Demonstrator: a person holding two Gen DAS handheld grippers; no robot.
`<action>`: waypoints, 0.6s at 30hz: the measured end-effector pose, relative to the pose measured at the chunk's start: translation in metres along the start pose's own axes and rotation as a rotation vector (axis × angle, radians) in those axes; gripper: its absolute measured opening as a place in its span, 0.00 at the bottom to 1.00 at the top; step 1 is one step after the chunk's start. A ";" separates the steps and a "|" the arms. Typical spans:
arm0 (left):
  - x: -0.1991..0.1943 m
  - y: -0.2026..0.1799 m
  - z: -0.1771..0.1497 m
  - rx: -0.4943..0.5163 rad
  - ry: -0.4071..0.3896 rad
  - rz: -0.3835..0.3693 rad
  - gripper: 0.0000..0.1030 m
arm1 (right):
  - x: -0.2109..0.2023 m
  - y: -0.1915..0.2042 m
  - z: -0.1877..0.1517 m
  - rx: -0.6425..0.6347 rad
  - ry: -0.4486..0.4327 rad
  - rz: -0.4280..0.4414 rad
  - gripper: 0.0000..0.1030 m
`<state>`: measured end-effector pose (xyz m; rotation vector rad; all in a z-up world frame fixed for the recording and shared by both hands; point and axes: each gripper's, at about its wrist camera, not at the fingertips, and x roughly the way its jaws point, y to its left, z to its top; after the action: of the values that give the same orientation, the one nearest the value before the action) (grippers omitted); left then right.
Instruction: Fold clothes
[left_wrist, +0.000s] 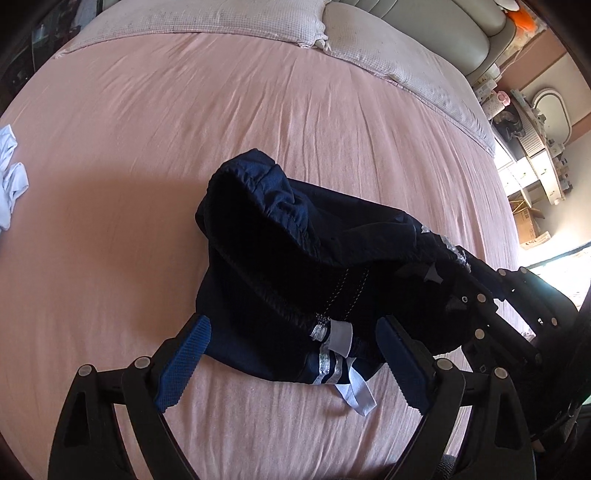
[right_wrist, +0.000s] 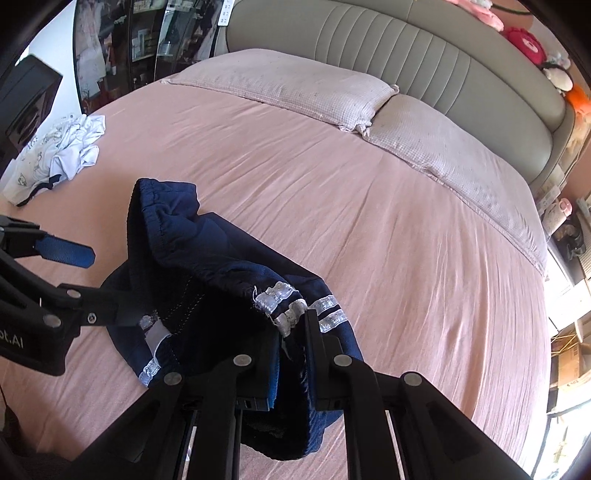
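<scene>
**Navy shorts on the bed, one end pinched**

One bed (right_wrist: 369, 206) in a pink sheet carries two pillows (right_wrist: 295, 85) along the headboard. One pair of navy shorts (right_wrist: 207, 258) lies crumpled near the foot edge, long axis slanting from the waistband at far left to the striped hem at near right. One white garment (right_wrist: 59, 147) lies well apart. The right tongs (right_wrist: 291, 332) clamp the hem. The left tongs (left_wrist: 291, 354) gape open around the near edge.

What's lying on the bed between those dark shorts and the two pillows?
Nothing: between the navy shorts and the pillows there is only bare pink sheet, clearest in the right wrist view.
</scene>
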<state>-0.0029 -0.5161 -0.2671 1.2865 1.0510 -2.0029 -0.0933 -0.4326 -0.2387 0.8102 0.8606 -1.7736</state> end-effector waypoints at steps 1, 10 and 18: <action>0.002 0.002 -0.001 -0.021 0.007 -0.006 0.89 | -0.001 -0.001 0.001 0.005 -0.004 -0.002 0.09; 0.025 0.010 -0.017 -0.179 0.099 -0.055 0.89 | -0.007 -0.017 0.008 0.073 -0.027 0.013 0.09; 0.029 0.036 -0.029 -0.523 0.056 -0.159 0.89 | -0.007 -0.025 0.007 0.115 -0.035 0.037 0.09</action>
<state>0.0274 -0.5122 -0.3121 1.0034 1.6133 -1.6407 -0.1155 -0.4276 -0.2241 0.8612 0.7220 -1.8122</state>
